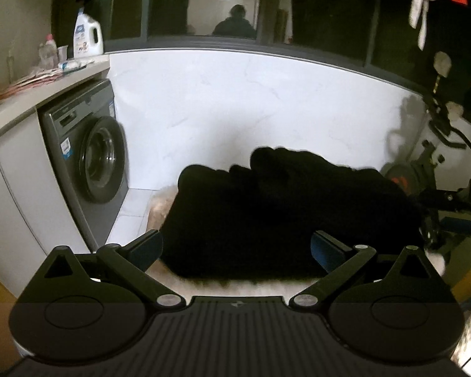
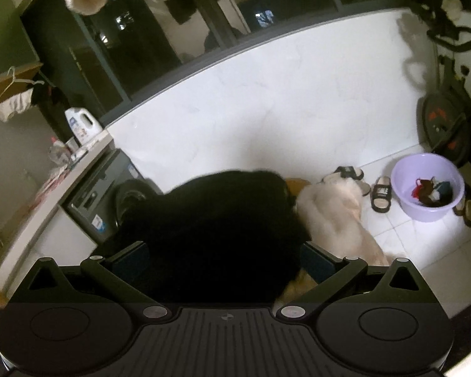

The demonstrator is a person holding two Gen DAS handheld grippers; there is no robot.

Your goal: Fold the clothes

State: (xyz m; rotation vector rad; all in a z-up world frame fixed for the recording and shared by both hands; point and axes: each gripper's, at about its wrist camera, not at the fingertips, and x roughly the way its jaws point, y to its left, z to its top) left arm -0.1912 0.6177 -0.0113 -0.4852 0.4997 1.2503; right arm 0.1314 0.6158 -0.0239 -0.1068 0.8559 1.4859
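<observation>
A: Left wrist view: black garment [image 1: 282, 213] lies in a bunched heap on pale fleece [image 1: 248, 286], dead ahead, long axis left-right.

B: Your left gripper [image 1: 235, 248] gapes wide, empty; your right gripper [image 2: 223, 257] likewise, straddling the garment's right end. Neither clearly nearer.

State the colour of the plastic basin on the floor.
Light purple basin; it shows best in the right wrist view.
</observation>
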